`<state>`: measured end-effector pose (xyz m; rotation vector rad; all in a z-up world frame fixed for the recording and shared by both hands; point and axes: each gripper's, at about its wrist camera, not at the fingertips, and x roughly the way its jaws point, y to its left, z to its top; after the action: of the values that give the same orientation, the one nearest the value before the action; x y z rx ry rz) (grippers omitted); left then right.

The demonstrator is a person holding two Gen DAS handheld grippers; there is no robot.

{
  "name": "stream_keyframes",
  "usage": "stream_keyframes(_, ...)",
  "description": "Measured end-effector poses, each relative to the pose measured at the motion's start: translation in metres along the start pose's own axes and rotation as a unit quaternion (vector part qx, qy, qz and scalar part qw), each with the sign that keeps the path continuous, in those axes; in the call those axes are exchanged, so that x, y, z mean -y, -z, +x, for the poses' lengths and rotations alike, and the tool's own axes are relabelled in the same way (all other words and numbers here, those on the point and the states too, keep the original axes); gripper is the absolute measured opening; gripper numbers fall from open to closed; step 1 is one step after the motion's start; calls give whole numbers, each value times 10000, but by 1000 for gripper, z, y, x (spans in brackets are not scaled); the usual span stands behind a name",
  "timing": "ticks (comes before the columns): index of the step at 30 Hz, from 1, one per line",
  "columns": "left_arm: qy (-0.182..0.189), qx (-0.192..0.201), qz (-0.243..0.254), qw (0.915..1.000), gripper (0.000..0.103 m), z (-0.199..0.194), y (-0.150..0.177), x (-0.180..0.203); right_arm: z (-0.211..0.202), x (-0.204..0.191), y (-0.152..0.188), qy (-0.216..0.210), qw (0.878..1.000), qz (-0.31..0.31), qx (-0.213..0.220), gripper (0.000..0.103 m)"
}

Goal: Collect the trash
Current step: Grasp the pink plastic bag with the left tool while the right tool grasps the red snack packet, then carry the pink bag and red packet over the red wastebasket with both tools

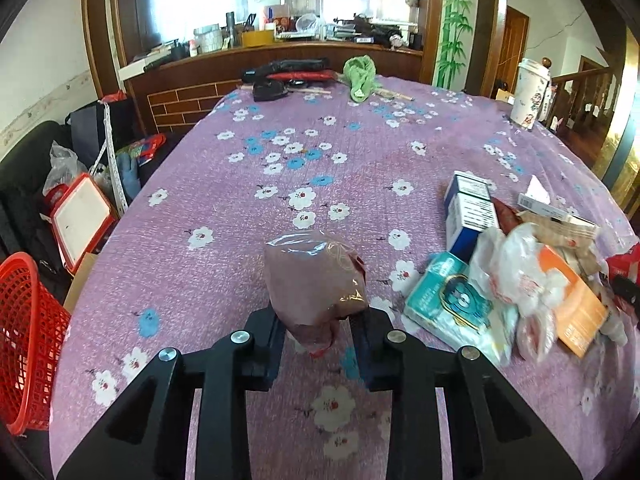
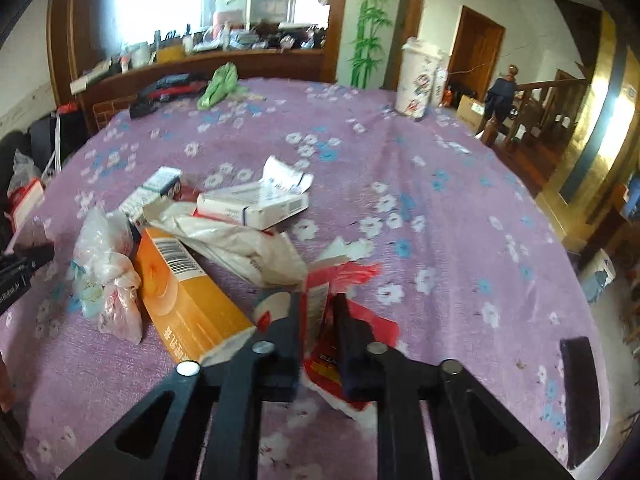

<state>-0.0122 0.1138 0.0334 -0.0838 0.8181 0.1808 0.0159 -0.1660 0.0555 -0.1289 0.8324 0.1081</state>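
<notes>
Low in the centre of the left wrist view, the left gripper (image 1: 320, 334) is clenched on a crumpled clear plastic bag (image 1: 316, 280) with a reddish tint; the bag bulges up above the black fingers (image 1: 262, 344), lifted off the cloth. It sits over a table covered in a purple tablecloth (image 1: 240, 200) printed with white and blue flowers.

At the right of that view lies the trash pile: a teal tissue pack (image 1: 452, 300) nearest, then a white plastic bag (image 1: 512, 272), an orange box (image 1: 576, 304) and, further back, a blue and white carton (image 1: 470, 210).

In the right wrist view, the right gripper (image 2: 318, 320) at lower centre is closed on a torn red and white wrapper (image 2: 320, 300), which stands pinched upright between the fingers (image 2: 356, 344), its lower end trailing onto the cloth. Just left of it lie the orange box (image 2: 188, 292), the knotted white plastic bag (image 2: 108, 264) and a flat white carton (image 2: 256, 204) with crumpled paper behind it.

At the far edge of the table, upper centre, are a green cloth (image 1: 360, 74) and black and red items, blurred. A tall white patterned cup (image 1: 530, 94) stands at the upper right. A red mesh basket (image 1: 28, 344) sits beside the table at the left edge of the left wrist view.
</notes>
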Motion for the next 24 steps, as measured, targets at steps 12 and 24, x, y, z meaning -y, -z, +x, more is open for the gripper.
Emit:
stream_keyframes(12,158,404,52,9990,28,-50,16,0,-73,31,13,-1265,9861,783,741,6)
stream_keyframes(24,72,630,164,9979,28,-82,30,1,-92,-7,25,-1857,9789,516,687,6)
